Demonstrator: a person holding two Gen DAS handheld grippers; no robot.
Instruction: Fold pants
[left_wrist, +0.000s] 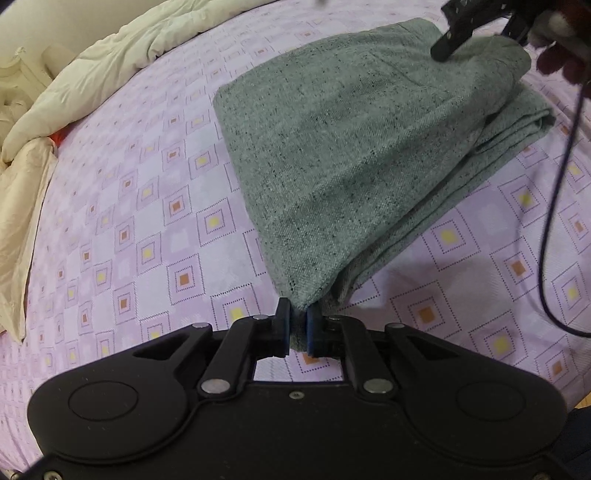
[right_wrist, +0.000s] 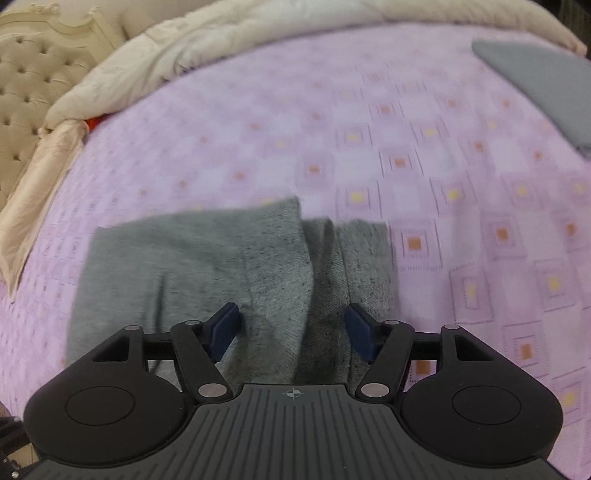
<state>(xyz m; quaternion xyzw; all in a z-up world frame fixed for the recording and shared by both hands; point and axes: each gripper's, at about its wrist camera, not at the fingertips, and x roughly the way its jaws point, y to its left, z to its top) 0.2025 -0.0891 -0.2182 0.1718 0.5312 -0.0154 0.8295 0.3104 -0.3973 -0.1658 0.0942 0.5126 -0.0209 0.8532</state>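
While my left gripper (left_wrist: 298, 326) pinched a corner of the grey pants (left_wrist: 354, 155), its two pads were nearly together with only the cloth between them. That corner was raised off the bed, and from it the fabric ran away in a taut slope toward the far folded edge, where the rest of the garment lay in stacked layers on the pink patterned sheet (left_wrist: 147, 221). On the right side of the pile the layers showed as a thick rounded fold.

My right gripper (right_wrist: 291, 330) hung over the other end of the pants (right_wrist: 207, 266) with its jaws spread wide and nothing between the blue pads (right_wrist: 225, 326); it gripped no cloth. Its own camera was blurred, but I could make out the folded grey fabric directly beneath the fingers, with a darker crease running down between two layers. In the left wrist view that same gripper (left_wrist: 476, 35) sat at the top right, above the far end of the pants, and whether a fingertip touched the cloth there I could not tell.

A cream duvet (left_wrist: 92, 74) was bunched along the far edge of the bed, a tufted headboard (right_wrist: 26, 92) stood beyond it, and another flat grey piece (right_wrist: 543, 88) lay well apart on the sheet.
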